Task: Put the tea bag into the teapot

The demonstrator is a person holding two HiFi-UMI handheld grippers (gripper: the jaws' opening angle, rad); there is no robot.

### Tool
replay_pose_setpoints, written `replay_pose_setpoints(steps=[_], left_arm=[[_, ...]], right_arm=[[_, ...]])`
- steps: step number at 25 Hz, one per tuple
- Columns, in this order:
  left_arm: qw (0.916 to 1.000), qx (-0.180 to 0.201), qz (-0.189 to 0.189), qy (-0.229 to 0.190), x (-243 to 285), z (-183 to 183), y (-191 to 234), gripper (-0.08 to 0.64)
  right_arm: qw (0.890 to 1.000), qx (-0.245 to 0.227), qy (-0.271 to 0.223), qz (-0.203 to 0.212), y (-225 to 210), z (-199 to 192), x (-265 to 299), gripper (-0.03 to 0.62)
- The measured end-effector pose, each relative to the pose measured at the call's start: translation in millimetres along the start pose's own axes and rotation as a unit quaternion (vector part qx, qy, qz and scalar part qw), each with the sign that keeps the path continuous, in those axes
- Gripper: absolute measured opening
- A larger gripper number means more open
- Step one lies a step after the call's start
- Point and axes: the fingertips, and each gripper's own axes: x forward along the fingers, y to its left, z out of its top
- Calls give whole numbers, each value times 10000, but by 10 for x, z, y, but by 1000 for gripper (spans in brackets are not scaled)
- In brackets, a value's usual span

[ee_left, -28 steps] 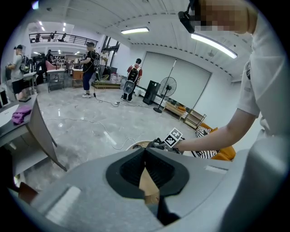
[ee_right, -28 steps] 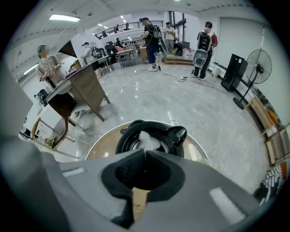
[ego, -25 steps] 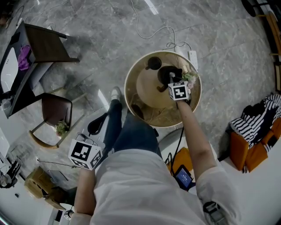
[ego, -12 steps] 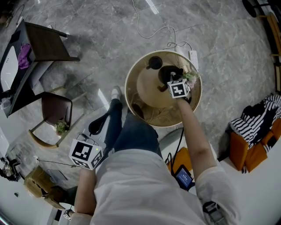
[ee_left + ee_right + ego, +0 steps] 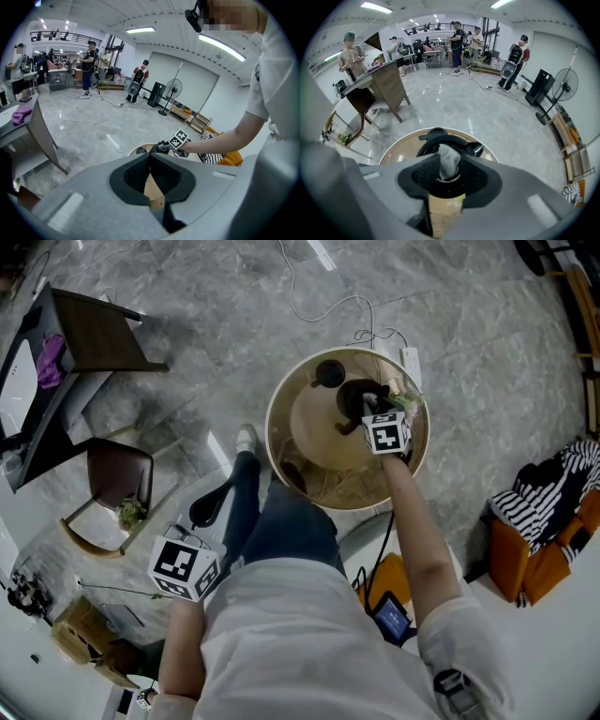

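Observation:
A black teapot (image 5: 440,140) stands with its mouth uncovered on a round wooden table (image 5: 396,152); its lid (image 5: 436,134) lies just behind it. My right gripper (image 5: 449,159) hangs straight over the mouth. Its jaws have just been opening and now stand apart, with the grey-white tea bag (image 5: 449,165) upright between them, its lower end in the teapot's mouth. In the head view the right gripper (image 5: 367,411) is over the teapot (image 5: 352,395). My left gripper (image 5: 202,512) is held low beside the person's leg, away from the table, with its jaw tips (image 5: 150,155) together and nothing in them.
A small plant (image 5: 405,404) sits at the table's right rim. A cable (image 5: 328,306) and a power strip (image 5: 411,362) lie on the floor behind it. A chair (image 5: 117,484) and a dark desk (image 5: 94,334) stand left; an orange seat (image 5: 548,559) is right. Several people stand far off.

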Motion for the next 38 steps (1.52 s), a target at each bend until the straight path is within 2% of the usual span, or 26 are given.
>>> replay_pose_setpoints(steps=[4, 12, 19, 22, 23, 30, 38], left_arm=[[10000, -3, -12, 5, 6, -22, -9, 8], [10000, -22, -5, 7, 7, -11, 10, 8], [9999, 70, -86, -75, 15, 42, 30, 8], [9998, 159, -128, -90, 24, 77, 60, 8], [9997, 191, -142, -98, 23, 89, 69, 8], [9982, 407, -354, -270, 29, 279, 83, 8], [9936, 741, -706, -472, 35, 543, 70, 8]], right_arm=[[9998, -180, -104, -59, -25, 45, -51, 140], [9995, -275, 93, 124, 41, -7, 0, 137], [9996, -190, -150, 142, 157, 81, -191, 73], [9992, -100, -325, 197, 242, 153, -357, 8], [9990, -76, -378, 214, 278, 173, -418, 3], [9966, 250, -745, 241, 441, 293, -896, 3], [9865, 797, -1424, 132, 598, 576, -1675, 3]])
